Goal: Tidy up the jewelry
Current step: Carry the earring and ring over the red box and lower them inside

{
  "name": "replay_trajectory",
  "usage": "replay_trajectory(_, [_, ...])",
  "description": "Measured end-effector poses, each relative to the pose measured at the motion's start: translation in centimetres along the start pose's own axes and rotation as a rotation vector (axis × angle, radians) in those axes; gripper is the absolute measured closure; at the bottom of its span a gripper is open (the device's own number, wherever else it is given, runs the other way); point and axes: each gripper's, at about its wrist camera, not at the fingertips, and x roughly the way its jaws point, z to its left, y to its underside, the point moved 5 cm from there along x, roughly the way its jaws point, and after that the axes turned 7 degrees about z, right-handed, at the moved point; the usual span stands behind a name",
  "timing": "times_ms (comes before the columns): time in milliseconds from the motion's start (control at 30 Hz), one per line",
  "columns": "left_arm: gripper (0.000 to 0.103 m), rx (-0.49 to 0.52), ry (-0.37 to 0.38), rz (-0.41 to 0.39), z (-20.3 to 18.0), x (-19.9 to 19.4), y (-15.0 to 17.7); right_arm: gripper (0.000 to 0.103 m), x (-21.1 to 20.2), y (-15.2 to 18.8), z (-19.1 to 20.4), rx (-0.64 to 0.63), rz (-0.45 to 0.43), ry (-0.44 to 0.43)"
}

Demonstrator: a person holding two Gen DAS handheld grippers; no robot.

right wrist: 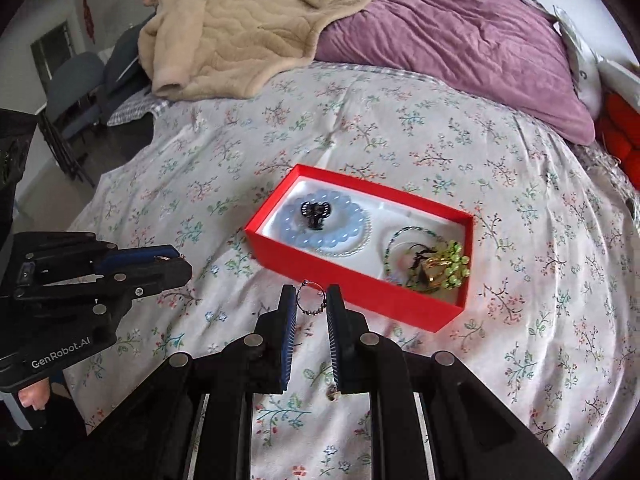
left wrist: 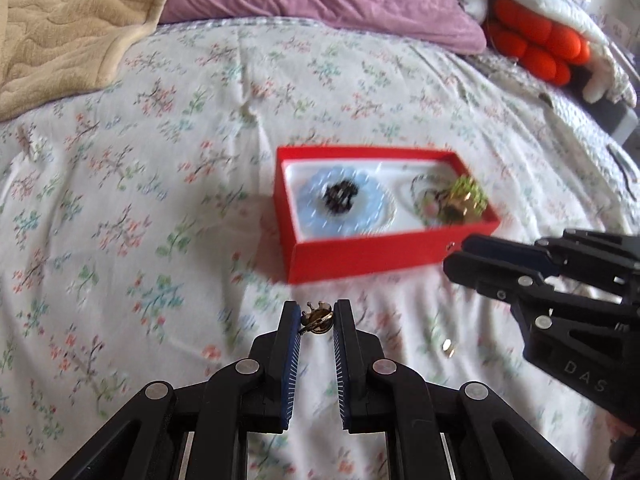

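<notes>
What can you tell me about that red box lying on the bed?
The red box is a shallow, open rectangle, seemingly cardboard, with a white lining. It lies flat on the floral bedspread, no lid in view. One end holds a pale blue bead bracelet ringing a small black clip; the other holds a green beaded piece with thin strands. Neither gripper touches it.

Place: a home bedroom.
Evidence: a bed [right wrist: 400, 128] is covered by a floral sheet; a purple pillow [right wrist: 460, 44] and beige quilted blanket [right wrist: 240, 28] are seen at its head.
</notes>
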Motion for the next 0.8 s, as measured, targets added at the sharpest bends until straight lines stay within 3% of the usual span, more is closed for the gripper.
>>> replay_trajectory(200, [0.092,-0.061,0.054,-0.037,-1.4,1.7,-3.1,0.087,0.0,-1.0,-3.7,0.104,-0.005,0.011])
replay_trajectory(333, [0.092,-0.045,0.048,-0.039,-2.8,3.3,-4.1,0.087,0.5,-1.5,-5.7,0.163,-0.009,-0.009])
replay_trajectory(800, [0.092,-0.043,0.041,-0.03,-4.6,6.9,-5.8,0.087,2.1,-2.4,-8.0,0.23,-0.012,-0.04])
